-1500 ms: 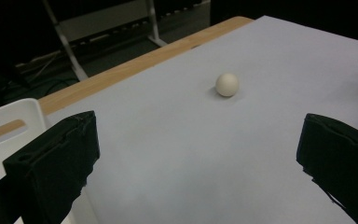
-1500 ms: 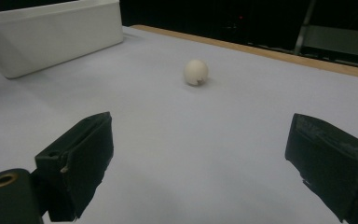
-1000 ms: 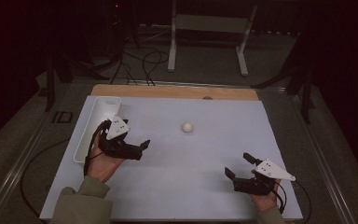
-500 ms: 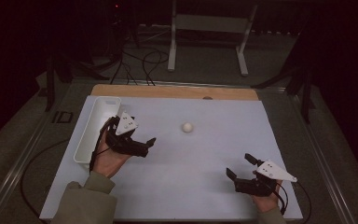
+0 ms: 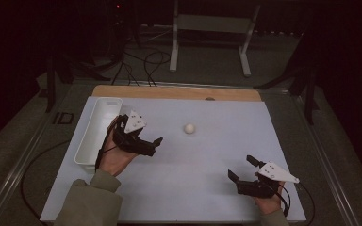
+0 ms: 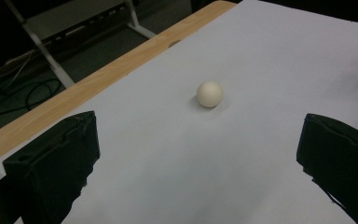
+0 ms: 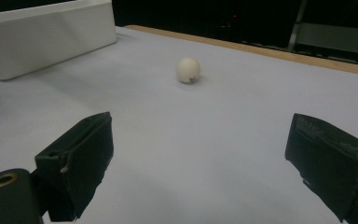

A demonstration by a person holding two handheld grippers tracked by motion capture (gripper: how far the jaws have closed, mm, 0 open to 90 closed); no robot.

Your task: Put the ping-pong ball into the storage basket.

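Left gripper (image 5: 153,145) hangs with jaws spread wide and empty, the white ball (image 5: 189,128) just ahead of them. Right gripper (image 5: 242,168) sits well back, released too. Looks like the approach; next, straddle the ball squarely before squeezing.

Open white mat (image 5: 207,155) around lone ball (image 5: 189,128); tray (image 5: 98,132) along its left edge.

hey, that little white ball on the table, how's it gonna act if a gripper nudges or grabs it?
The white ball is round and lies free on the flat white table, so a nudge would probably send it rolling. It looks smooth, so it may squirt from closing jaws.
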